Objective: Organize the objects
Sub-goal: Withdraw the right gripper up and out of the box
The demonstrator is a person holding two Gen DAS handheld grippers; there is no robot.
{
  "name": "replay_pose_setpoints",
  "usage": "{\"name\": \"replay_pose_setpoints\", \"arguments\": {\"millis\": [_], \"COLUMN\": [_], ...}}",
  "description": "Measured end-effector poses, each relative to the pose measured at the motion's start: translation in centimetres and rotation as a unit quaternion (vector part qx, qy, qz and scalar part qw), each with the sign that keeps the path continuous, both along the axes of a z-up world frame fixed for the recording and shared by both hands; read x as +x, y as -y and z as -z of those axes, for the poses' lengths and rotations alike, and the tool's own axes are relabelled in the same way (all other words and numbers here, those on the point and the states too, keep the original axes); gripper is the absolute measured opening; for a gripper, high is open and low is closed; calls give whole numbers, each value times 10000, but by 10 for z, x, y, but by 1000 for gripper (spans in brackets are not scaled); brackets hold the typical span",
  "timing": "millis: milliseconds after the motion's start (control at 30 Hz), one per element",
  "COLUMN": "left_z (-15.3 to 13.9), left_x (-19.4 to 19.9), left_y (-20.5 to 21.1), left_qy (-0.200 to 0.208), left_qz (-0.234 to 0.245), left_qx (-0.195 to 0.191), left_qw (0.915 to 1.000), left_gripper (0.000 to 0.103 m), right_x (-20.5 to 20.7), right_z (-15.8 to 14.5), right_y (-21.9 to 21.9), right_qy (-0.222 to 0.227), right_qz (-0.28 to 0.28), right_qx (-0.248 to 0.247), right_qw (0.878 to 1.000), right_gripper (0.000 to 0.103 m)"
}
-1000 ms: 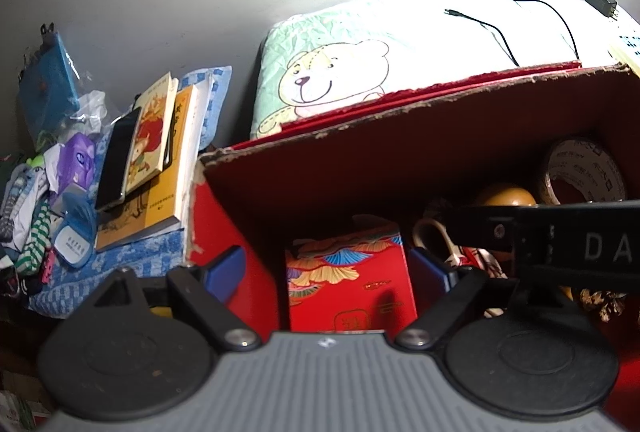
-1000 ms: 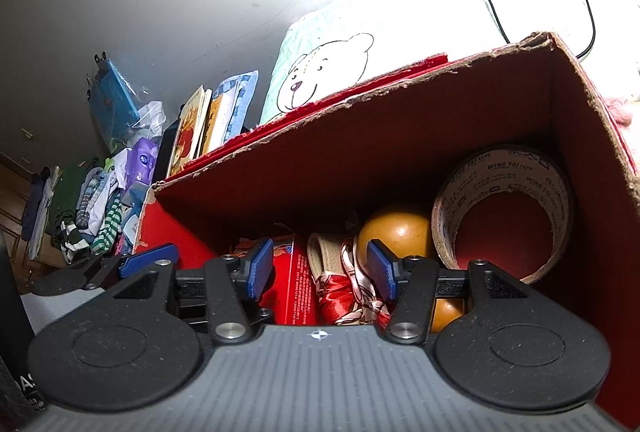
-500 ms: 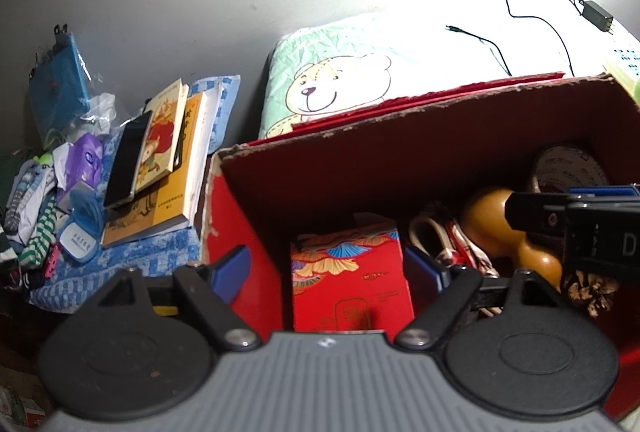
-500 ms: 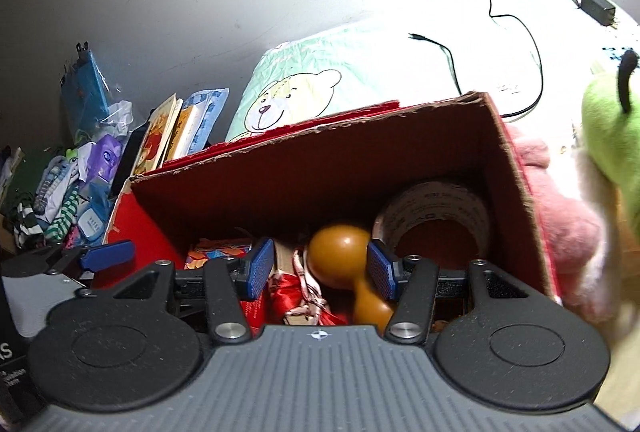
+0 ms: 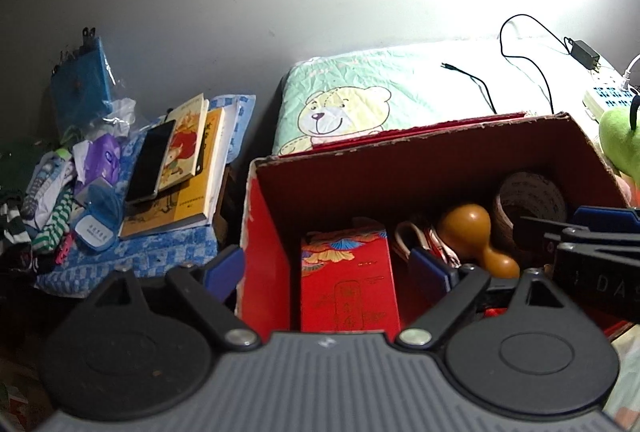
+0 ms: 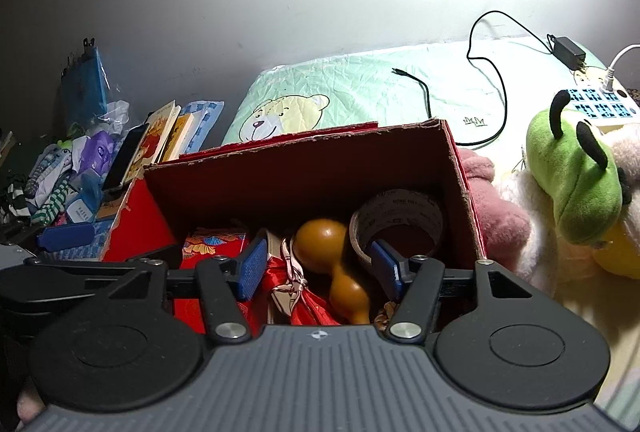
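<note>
With both grippers hovering above the cardboard box (image 6: pixel 304 168): right gripper (image 6: pixel 318 268), jaws spread and empty, directly over the gourd (image 6: pixel 336 264), nearer than left gripper (image 5: pixel 324 268), likewise spread, empty. Gourd inside box beside tape roll (image 6: pixel 400 220), long axis seemingly running toward the right gripper.

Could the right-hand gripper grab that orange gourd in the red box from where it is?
Probably yes. The right gripper hangs open over the red box, the gourd lies between its fingers with nothing on top; the tape roll crowds one side.

Black claw (image 6: pixel 318 268) arms, blue pads (image 6: pixel 252 268), silver screws, ribbed grey housing.
</note>
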State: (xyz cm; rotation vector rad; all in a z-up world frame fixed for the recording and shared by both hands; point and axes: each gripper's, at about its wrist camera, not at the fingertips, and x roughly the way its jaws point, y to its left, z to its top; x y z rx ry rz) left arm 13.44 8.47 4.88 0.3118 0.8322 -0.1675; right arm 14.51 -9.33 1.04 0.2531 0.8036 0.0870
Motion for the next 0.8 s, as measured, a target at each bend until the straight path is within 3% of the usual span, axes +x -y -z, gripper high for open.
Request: {"name": "replay_pose_setpoints", "arguments": {"millis": [433, 800], "left_z": [-8, -9], "left_x": [-34, -58], "left_y": [-3, -4], "left_qy": [44, -77], "left_qz": [89, 301], "left_qx": [-53, -403], "left_qw": [9999, 9987], "left_gripper": [91, 95], "right_x": [-33, -57], "right_z": [-10, -11], "right_y": [1, 1], "right_qy": [99, 261], "right_qz": [212, 371], "right_qx": [54, 60], "right_qw": [9997, 9990], "right_gripper": [61, 61]}}
